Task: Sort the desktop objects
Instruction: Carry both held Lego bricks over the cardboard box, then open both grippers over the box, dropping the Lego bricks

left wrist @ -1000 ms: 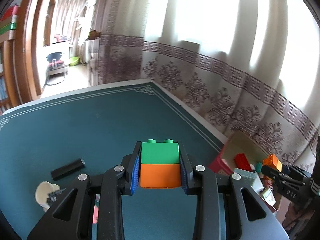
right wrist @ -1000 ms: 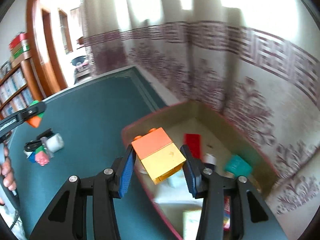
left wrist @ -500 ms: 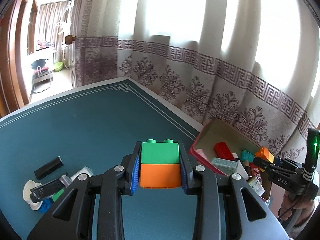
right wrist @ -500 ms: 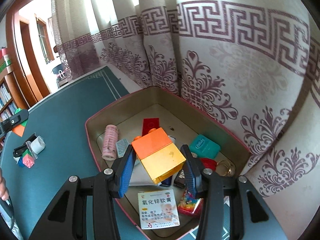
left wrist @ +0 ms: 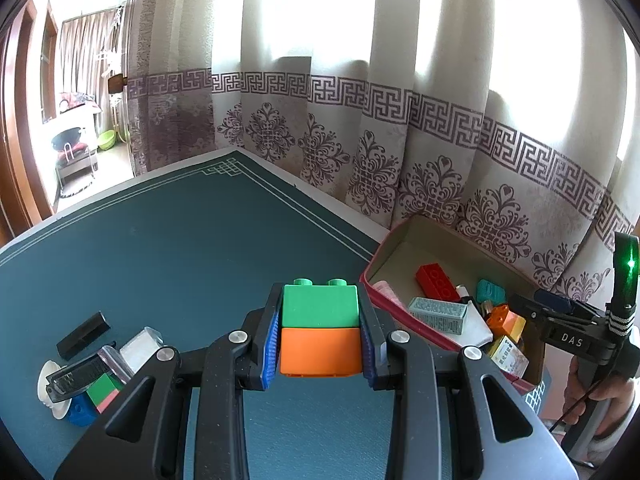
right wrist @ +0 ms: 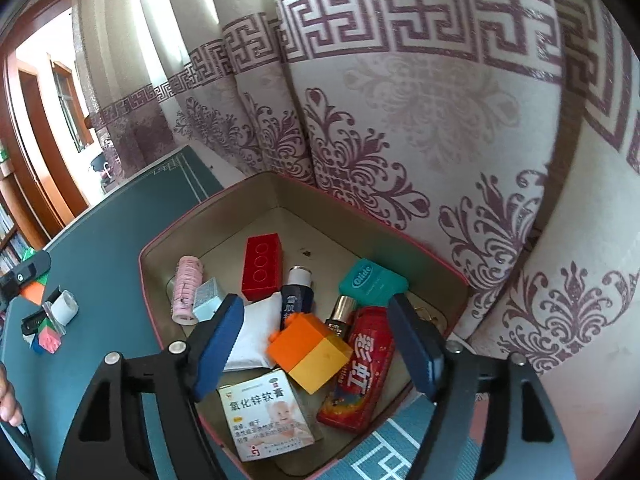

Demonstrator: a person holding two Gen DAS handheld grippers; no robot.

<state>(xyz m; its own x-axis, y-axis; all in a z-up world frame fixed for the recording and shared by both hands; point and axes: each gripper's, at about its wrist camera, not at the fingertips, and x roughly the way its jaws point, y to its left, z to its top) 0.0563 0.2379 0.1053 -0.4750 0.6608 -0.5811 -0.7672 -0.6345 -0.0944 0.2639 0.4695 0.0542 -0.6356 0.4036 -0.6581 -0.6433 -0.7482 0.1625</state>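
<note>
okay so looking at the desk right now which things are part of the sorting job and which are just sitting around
Part of the job:
- green-and-orange block, gripped in the left claw
- orange-and-yellow block, lying in the box under the open right claw
- red-rimmed box
- pile of small items on the green mat

Just lying about:
- patterned curtain
- doorway

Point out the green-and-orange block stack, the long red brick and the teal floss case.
green-and-orange block stack [left wrist: 320, 330]: left wrist view, front face.
long red brick [right wrist: 261, 266]: right wrist view, top face.
teal floss case [right wrist: 372, 282]: right wrist view, lid.
</note>
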